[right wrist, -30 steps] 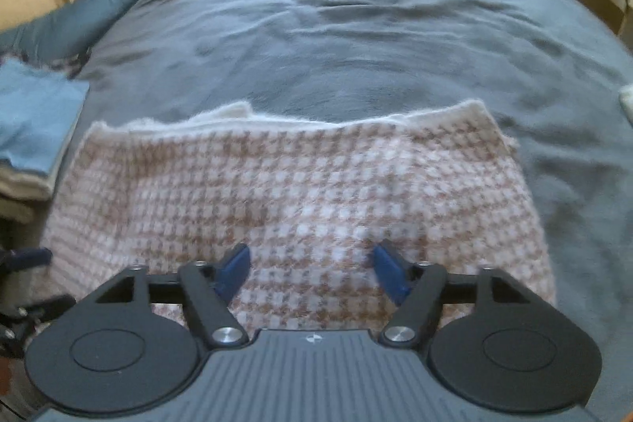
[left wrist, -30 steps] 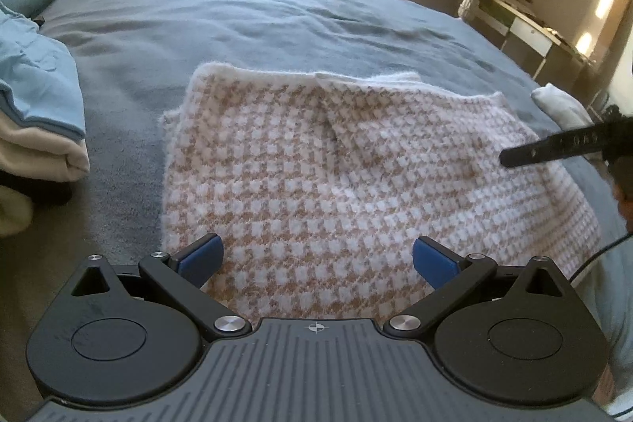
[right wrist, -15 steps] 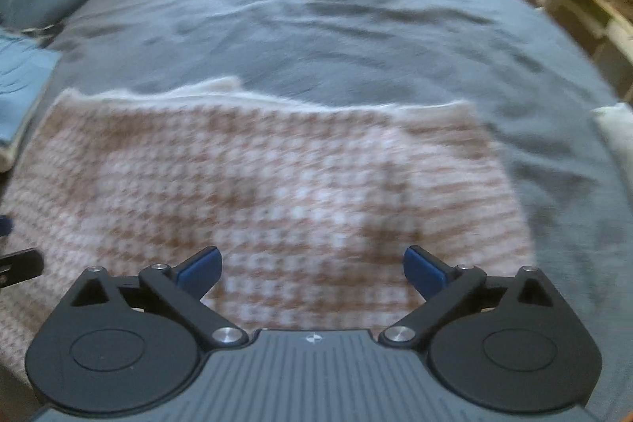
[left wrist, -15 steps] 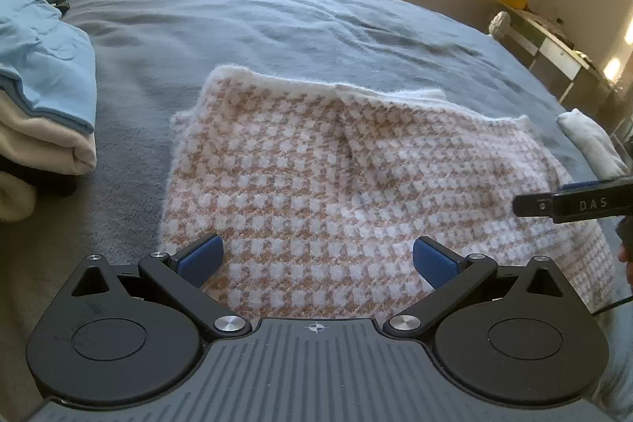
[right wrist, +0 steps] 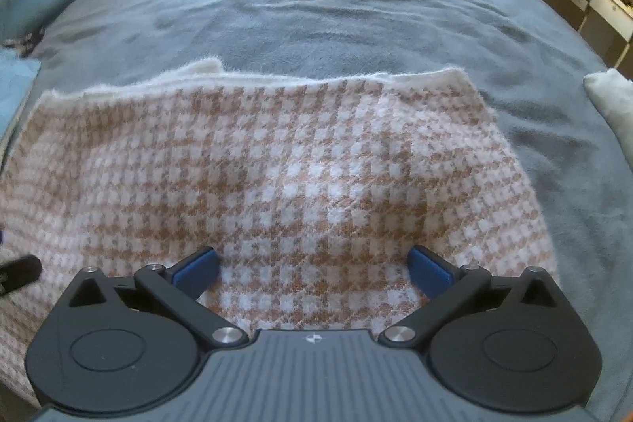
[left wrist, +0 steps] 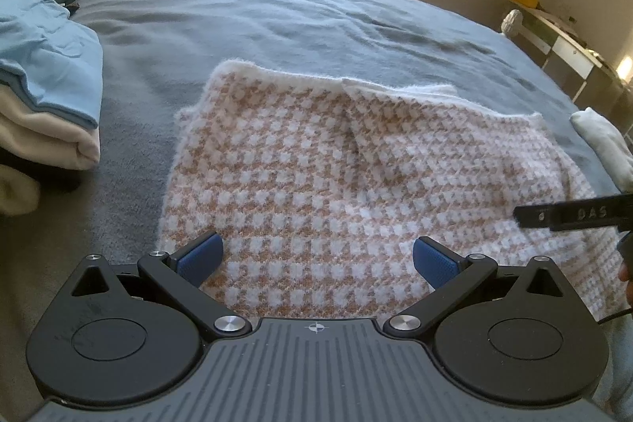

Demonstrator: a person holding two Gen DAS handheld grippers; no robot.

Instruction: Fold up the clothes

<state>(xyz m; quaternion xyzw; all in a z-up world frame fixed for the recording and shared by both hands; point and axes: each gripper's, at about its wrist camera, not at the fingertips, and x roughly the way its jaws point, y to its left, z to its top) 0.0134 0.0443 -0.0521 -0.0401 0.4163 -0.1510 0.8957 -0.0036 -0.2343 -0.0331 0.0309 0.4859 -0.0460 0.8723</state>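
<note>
Left wrist view: checked knit (left wrist: 316, 184) flat on grey bed (left wrist: 277, 14), both grippers' fingers (left wrist: 199, 258) spread.

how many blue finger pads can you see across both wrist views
4. Left gripper: one pad lower left, one lower right. Right gripper: one lower left, one lower right. All hover over the checked garment.
</note>
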